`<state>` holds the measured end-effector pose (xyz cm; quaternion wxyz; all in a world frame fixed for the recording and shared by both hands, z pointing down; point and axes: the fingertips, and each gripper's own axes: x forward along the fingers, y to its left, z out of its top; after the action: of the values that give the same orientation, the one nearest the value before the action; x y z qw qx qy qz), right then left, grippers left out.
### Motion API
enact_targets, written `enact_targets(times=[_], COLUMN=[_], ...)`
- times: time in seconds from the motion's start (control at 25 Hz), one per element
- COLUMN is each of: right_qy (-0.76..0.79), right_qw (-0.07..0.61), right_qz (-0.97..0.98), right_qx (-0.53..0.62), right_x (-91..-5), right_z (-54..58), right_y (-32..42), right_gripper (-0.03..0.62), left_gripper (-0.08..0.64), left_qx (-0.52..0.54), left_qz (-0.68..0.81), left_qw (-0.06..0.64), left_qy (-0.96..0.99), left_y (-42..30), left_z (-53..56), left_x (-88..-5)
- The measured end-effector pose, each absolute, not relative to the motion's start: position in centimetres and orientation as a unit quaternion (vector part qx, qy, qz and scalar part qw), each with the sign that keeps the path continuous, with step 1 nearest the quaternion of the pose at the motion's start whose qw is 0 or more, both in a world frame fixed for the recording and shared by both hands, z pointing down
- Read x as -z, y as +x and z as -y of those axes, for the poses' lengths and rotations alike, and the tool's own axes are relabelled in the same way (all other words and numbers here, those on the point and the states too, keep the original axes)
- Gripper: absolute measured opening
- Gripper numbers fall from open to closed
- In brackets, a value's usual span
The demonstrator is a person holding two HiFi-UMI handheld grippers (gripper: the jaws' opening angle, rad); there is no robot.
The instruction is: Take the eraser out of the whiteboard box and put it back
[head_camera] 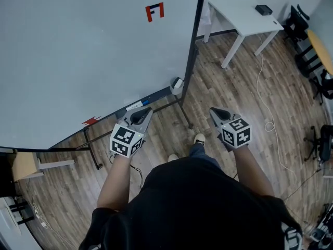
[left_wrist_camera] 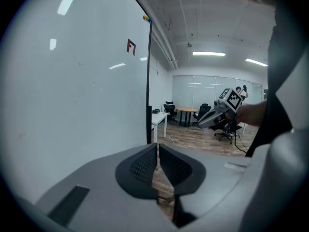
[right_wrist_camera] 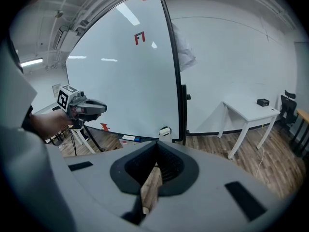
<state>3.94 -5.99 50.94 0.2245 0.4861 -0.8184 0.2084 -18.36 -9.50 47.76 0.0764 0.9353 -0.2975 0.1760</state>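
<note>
Plainly, you stood facing the whiteboard (head_camera: pixel 78 51) with both tools held out level in front of you, a waiting stance rather than a working one. The left gripper (head_camera: pixel 147 110) hovered just short of the board's lower edge, and the right gripper (head_camera: pixel 212 110) hung well off to its side over the wooden floor (head_camera: pixel 234 87). Neither touched anything. I judged you kept them side by side and apart so that either could go in without crossing the other.

The whiteboard box (head_camera: pixel 177 85) sat at the board's lower right corner, against the dark upright of the frame, roughly between the lines your two grippers pointed along. The right gripper view had it almost dead ahead, so that hand looked to me the better placed for the reach. The eraser I took to be inside the box, with a dark shape showing at its top, but it was too small to be sure of.

As for the jaws, the left gripper view showed its ribbed pads pressed tip to tip with only floor visible behind them. The right gripper view showed the same: tips together, nothing between. You would have needed to spread one pair before closing in on the box.
</note>
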Motion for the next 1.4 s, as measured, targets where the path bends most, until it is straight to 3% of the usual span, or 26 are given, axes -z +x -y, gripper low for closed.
enact_targets(times=[1.4], right_qy=[0.399], right_qw=[0.253], right_qz=[0.855], right_qx=[-0.216], right_x=[-53.1], right_z=[16.8], right_y=[10.7], right_gripper=[-0.006], left_gripper=[0.025], left_qx=[-0.186], left_qz=[0.352], left_qw=[0.106], left_qy=[0.911], left_y=[-9.6], left_z=[17.8], left_x=[-49.7])
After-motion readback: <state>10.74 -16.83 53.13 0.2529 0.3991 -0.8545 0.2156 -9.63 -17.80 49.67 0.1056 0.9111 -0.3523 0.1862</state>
